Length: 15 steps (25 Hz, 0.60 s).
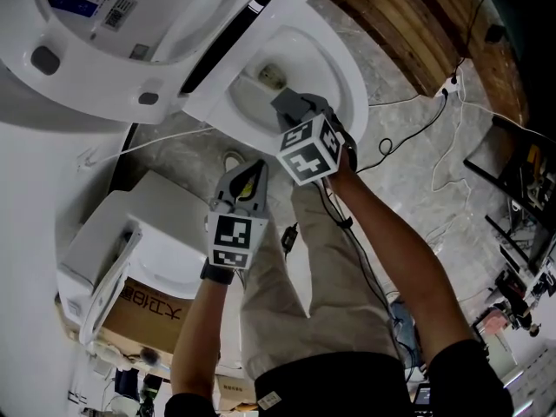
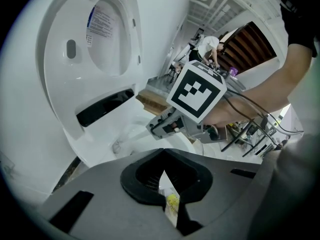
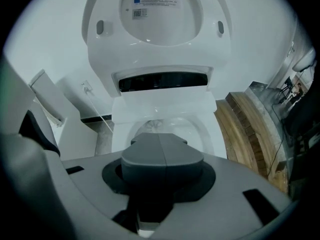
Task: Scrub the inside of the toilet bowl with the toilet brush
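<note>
- The lid (image 1: 130, 24) stands up, so the bowl (image 1: 347, 89) is open from above
- The right gripper (image 1: 282, 101) hangs over the front edge of the bowl and points down into it, so the brush (image 1: 271, 75) can reach inside
- Its jaws are pressed tight together; a white bit shows at their base, and a pale stick (image 2: 135, 139) runs from their tip into the bowl, so I think they grip the brush by its handle
- The brush's head looks to be low at the back of the bowl, near the hole, but it is small and blurry, so I am not sure
- The left gripper (image 1: 248, 174) hangs beside the bowl's left front edge, not touching it, out of the way of the scrubbing
- Its jaws are almost together, with only a thin slit; a small white and yellow bit shows in the slit, and I cannot tell what it is
</note>
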### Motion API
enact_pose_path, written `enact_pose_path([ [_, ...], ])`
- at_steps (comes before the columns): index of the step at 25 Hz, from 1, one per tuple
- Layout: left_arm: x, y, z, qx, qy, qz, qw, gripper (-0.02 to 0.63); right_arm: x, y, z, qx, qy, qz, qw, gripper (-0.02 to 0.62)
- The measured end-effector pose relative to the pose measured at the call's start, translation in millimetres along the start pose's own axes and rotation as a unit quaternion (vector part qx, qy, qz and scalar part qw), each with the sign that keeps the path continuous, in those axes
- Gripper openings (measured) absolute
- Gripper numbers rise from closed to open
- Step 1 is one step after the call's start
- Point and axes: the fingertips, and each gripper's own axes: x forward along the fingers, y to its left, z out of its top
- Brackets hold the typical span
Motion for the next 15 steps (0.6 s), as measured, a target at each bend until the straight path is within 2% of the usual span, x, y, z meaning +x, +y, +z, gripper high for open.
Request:
enact_pose_path([
  [6,-2,4,-5,-0.001,0.005,0.003,1.0000,0.017,2,-10,-2,-0.009,-0.017,-0.027,0.999,0.153],
  [15,-1,-2,-6,-0.001,0.007,0.001,1.0000,0.017,2,-26,-2,-0.051,-0.023,-0.068,0.996,0.153],
])
